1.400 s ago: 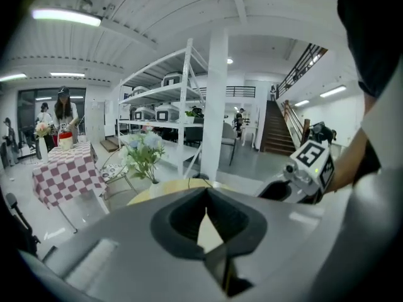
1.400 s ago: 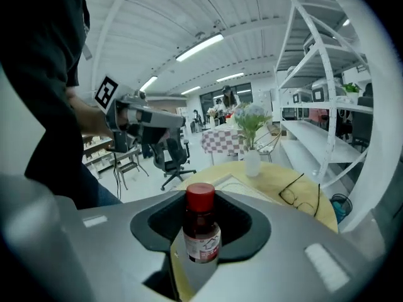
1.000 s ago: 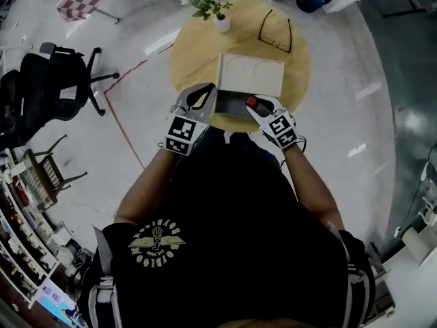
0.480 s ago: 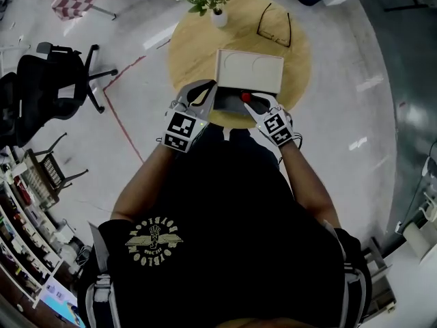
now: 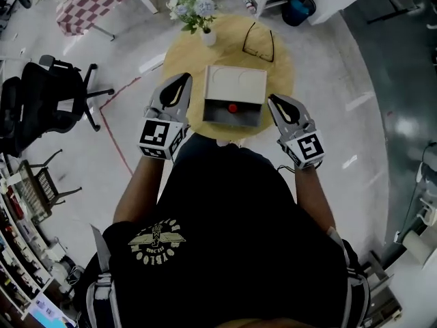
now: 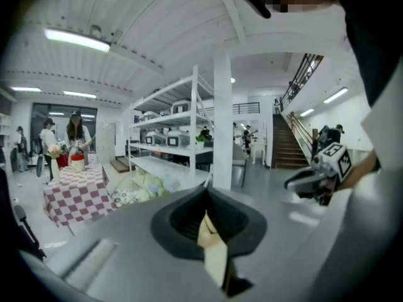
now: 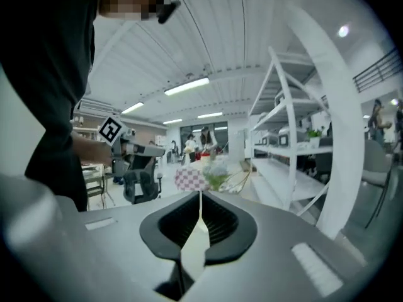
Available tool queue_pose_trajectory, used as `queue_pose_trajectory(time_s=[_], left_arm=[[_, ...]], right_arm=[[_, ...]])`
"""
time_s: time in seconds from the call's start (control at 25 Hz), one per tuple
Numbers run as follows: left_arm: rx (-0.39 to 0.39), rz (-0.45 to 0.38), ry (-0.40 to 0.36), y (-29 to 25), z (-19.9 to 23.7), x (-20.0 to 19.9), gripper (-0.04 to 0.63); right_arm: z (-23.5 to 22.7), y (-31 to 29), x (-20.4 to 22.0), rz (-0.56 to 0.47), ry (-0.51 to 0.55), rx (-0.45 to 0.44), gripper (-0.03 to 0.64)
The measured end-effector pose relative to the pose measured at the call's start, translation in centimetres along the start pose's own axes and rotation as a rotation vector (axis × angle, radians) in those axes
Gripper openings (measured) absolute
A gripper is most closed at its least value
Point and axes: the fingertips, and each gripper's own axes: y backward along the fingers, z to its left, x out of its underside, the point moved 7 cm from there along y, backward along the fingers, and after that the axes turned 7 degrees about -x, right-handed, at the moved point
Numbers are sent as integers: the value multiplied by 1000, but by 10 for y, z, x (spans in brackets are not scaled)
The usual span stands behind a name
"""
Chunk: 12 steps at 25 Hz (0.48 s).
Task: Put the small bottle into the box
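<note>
Right gripper withdrawn from box, jaws closing, empty; bottle seemingly inside; left gripper pressed together.

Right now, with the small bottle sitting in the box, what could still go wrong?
1. The box sits close to the round table's near edge, right by the person's body; a nudge might push it off.
2. Mostly the small bottle's red cap shows from above, so it seems upright and could topple if the box is jolted.
3. The lid is open, with eyeglasses and a flower vase behind it, in the way if the box slides back.
</note>
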Motion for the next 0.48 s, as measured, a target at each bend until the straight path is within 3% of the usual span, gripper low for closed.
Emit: queue_pose_trajectory(time_s=[0.04, 0.24, 0.48], left_arm=[[-32, -33, 5, 7, 3, -13, 0], [-166, -160, 3, 46, 9, -65, 0], [-205, -212, -12, 74, -3, -81, 0]], right_arm=[[-7, 17, -22, -41, 32, 44, 9], [-25, 89, -96, -171, 182, 186, 8], [-22, 119, -113, -219, 177, 214, 8]])
